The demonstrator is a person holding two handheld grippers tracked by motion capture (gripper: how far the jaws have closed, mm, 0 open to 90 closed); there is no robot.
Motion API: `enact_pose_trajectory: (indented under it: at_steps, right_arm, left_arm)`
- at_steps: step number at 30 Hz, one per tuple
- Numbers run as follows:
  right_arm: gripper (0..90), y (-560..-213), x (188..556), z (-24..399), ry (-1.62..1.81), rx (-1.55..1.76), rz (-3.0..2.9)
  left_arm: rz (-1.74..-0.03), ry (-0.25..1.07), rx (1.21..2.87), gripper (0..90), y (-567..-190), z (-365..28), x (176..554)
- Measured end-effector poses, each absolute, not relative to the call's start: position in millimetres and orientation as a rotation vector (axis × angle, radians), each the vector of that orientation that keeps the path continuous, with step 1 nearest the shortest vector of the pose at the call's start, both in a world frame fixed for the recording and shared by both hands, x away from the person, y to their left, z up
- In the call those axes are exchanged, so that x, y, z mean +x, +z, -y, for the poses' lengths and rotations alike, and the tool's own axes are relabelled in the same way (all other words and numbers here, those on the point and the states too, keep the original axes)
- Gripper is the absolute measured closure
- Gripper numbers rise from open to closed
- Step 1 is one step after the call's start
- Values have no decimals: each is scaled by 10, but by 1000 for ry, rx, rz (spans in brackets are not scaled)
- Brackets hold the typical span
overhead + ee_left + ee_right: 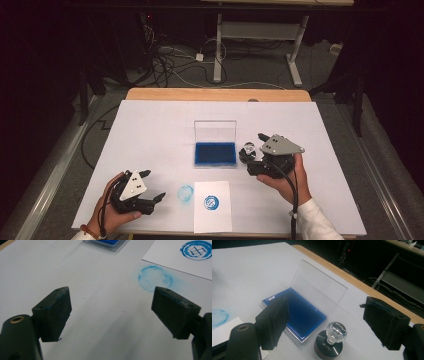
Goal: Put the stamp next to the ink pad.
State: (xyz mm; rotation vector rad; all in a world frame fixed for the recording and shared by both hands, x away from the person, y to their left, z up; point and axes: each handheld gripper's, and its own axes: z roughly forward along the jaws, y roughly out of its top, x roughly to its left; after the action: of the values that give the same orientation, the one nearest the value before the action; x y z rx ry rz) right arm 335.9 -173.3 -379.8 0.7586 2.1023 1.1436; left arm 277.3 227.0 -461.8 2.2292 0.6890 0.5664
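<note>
- Your right gripper (pixel 325 322) has its jaws spread wide with nothing between the pads; in the right gripper view the stamp (pixel 329 343) stands upright on the table below the gap, touching neither jaw
- The stamp has a dark round base and a clear faceted knob on top, and it sits just beside the right edge of the ink pad (pixel 299 315), whose clear lid (pixel 317 287) stands open at the far side
- In the high view your right hand (pixel 282 177) holds that gripper (pixel 260 150) from behind and to the right, jaws pointed left and away towards the stamp (pixel 248 151), grey plate on top, cable trailing back along your white sleeve (pixel 312 222)
- Your left gripper (pixel 111 310) is also wide open and empty; its jaws hover over the bare white table cover (pixel 100 322), with blue ink on the pad edges
- In the high view your left hand (pixel 112 205) rests near the table's near left corner, the left gripper (pixel 152 187) aimed right towards the paper (pixel 213 215)
- The left gripper view gives you the close look: a faint blue ring smudge (pixel 155 278) on the table cover just beyond the right jaw, and a crisp blue stamped mark (pixel 197 250) on the paper beside it
- The right gripper view alone shows the knob's facets and the wet blue pad surface; the high view shows the whole layout, ink pad (pixel 215 154) at centre, paper nearer you
</note>
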Motion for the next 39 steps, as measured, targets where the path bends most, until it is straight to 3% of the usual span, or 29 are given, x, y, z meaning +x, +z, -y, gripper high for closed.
enact_pose_trajectory:
  at_steps: [39]
  right_arm:
    - [212,-3812,3004,2051,1099,710,-2090]
  left_arm:
    - [-695,570,2233,157,-4622,-2267,2778]
